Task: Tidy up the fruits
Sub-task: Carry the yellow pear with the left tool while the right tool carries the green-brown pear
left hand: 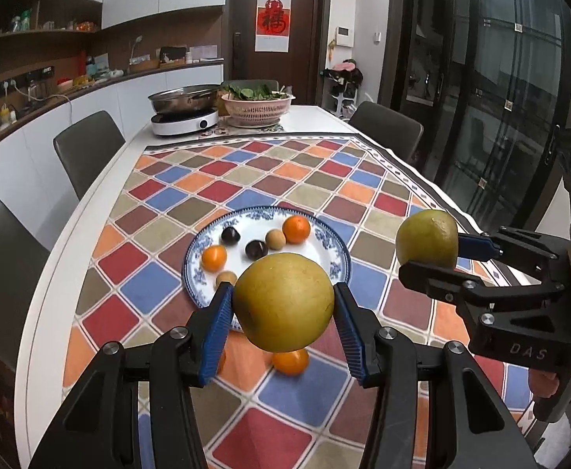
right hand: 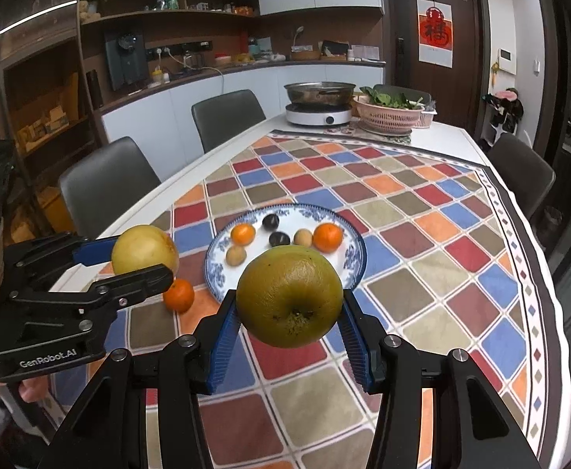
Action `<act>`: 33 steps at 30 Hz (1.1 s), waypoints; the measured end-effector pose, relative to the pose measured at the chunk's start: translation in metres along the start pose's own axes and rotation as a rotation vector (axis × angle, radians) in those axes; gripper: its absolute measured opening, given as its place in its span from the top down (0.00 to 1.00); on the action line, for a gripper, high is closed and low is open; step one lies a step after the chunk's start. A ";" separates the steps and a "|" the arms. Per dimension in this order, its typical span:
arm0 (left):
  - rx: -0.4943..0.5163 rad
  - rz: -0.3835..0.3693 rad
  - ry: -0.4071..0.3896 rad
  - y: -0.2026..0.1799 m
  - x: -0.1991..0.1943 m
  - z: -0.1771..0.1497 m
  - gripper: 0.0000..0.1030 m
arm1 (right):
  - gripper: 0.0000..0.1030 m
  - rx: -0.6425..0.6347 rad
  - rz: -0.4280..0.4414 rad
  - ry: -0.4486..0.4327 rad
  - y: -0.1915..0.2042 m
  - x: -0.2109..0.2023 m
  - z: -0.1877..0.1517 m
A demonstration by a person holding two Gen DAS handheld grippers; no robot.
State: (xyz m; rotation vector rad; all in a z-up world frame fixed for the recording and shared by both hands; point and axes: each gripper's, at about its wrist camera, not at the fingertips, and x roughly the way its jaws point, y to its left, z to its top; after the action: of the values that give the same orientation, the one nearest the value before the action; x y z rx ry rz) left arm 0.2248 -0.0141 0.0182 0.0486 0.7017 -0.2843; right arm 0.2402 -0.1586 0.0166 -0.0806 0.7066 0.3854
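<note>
Your left tongs (left hand: 283, 305) are clamped on a yellow pear (left hand: 283, 306), their blue pads (left hand: 217, 322) pressed to either side of it, and you hold it in the air above the near rim of the plate (left hand: 334, 244). Your right tongs (right hand: 290, 303) grip a greener pear (right hand: 290, 295) the same way, its dimpled end turned toward the camera, also lifted off the bench (right hand: 453, 133) just short of the plate. From each wrist you see the other tongs off to the side with its pear held aloft.

Under the yellow pear, a loose orange (left hand: 291, 361) lies on the checkered tablecloth (left hand: 305, 394), just outside the plate's near edge.

On the blue-rimmed plate sit two oranges (left hand: 296, 229), two dark plums (left hand: 256, 249) and two small tan fruits (left hand: 275, 239), spread out and mostly apart from one another.

Beyond the plate the cloth runs to the far end of the bench, where a steel pan (left hand: 185, 98) stands on a white induction cooker (left hand: 185, 122), with a pink basket of leafy greens (left hand: 256, 107) just beside it. Grey chairs (left hand: 88, 150) line both sides.
</note>
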 end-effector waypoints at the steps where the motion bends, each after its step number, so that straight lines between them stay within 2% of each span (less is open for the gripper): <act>1: 0.000 0.001 -0.002 0.001 0.001 0.003 0.51 | 0.51 -0.002 0.002 -0.002 0.000 0.001 0.003; 16: -0.003 0.019 0.010 0.024 0.041 0.032 0.51 | 0.51 0.000 0.006 0.004 -0.014 0.039 0.038; 25: 0.015 0.016 0.059 0.042 0.081 0.044 0.51 | 0.51 -0.003 0.014 0.078 -0.018 0.082 0.047; 33: 0.009 -0.004 0.141 0.058 0.121 0.043 0.51 | 0.51 0.009 0.012 0.152 -0.027 0.123 0.047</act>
State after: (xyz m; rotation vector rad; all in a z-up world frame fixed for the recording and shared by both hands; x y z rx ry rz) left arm 0.3555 0.0062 -0.0298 0.0765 0.8406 -0.2902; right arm 0.3646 -0.1351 -0.0287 -0.0975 0.8596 0.3905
